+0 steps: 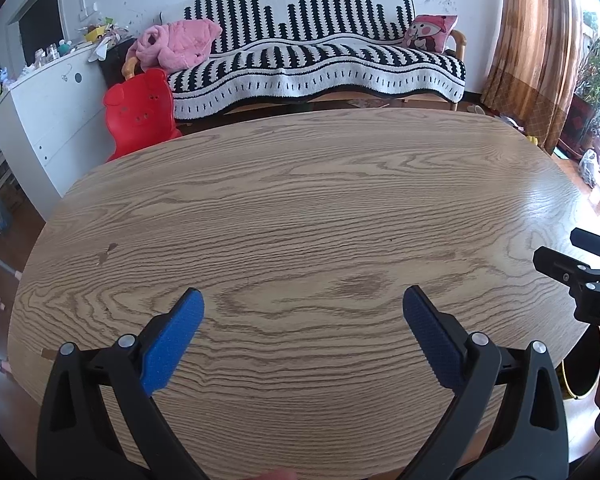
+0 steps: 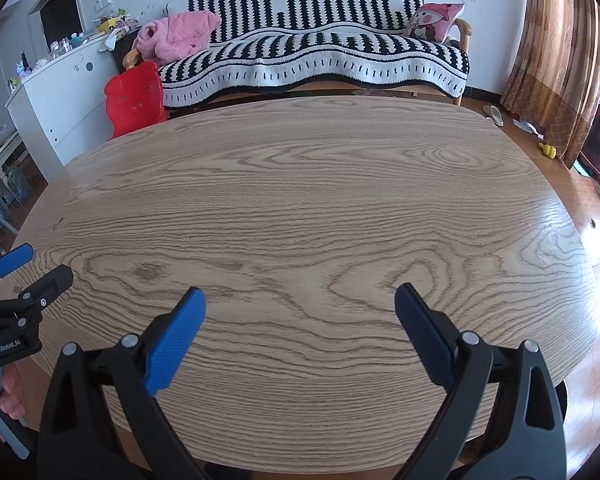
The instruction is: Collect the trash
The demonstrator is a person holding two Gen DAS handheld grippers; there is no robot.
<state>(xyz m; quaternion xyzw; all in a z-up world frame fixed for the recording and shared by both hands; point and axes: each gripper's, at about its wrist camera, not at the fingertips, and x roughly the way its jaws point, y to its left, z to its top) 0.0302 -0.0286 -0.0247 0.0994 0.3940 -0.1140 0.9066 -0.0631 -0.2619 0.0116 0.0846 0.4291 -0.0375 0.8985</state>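
Your left gripper and right gripper both hover over the table, side by side. Each has its jaws spread wide, holding nothing.

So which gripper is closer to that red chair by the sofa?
Left. The left gripper hangs over the table's chair side; the right gripper is beside it, farther from the red chair.
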